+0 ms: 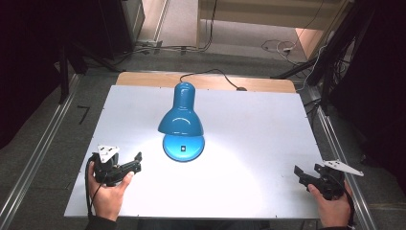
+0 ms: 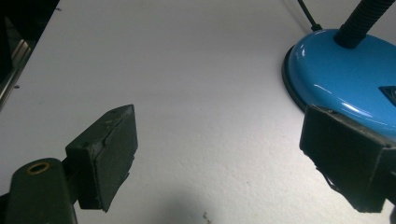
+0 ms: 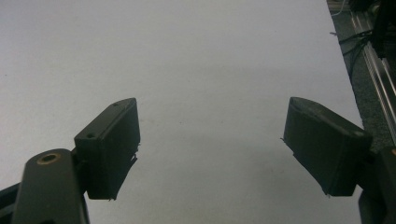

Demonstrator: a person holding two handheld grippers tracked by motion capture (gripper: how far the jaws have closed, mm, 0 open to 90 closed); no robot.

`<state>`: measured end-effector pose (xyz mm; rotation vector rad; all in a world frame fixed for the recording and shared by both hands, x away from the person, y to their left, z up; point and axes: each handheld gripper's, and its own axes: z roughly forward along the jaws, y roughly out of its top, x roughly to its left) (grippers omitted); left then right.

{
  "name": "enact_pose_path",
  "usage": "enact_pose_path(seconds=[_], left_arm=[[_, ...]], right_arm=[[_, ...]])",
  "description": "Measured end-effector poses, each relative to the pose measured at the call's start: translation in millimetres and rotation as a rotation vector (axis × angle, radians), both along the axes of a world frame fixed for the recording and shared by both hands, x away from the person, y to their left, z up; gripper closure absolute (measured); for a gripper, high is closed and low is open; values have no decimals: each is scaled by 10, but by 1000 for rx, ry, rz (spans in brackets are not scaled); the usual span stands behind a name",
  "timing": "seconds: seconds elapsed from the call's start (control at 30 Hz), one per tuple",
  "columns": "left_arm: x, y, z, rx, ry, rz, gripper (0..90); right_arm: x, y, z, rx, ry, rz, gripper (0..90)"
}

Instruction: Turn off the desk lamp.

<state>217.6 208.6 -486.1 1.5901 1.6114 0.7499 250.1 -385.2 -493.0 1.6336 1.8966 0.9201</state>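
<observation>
A blue desk lamp [image 1: 182,122] stands near the middle of the white bench [image 1: 249,143], its shade bent down over its round base [image 2: 345,79] and throwing a bright pool of light. The left gripper [image 1: 135,165] rests low on the bench just to the left of the base, fingers [image 2: 105,156] spread wide and holding nothing; the base sits just beyond its right finger. The right gripper [image 1: 306,172] lies well apart near the bench's right edge, fingers [image 3: 109,144] also wide and empty. No writing is readable on the lamp.
</observation>
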Motion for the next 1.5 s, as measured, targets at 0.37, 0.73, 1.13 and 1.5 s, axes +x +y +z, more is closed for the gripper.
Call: enact_pose_path(seconds=[0.37,0.73,1.13,1.5], left_arm=[[38,-147,-13,-6,2,-42,133],[90,-334,-24,-7,-2,-85,161],[165,-498,-20,-2,-12,-129,272],[262,-651,-22,41,-15,-191,519]], right_arm=[[3,3,-2,-3,-1,3,173],[5,6,-5,-8,1,2,174],[7,4,-6,-7,0,6,173],[12,6,-10,-5,3,8,173]])
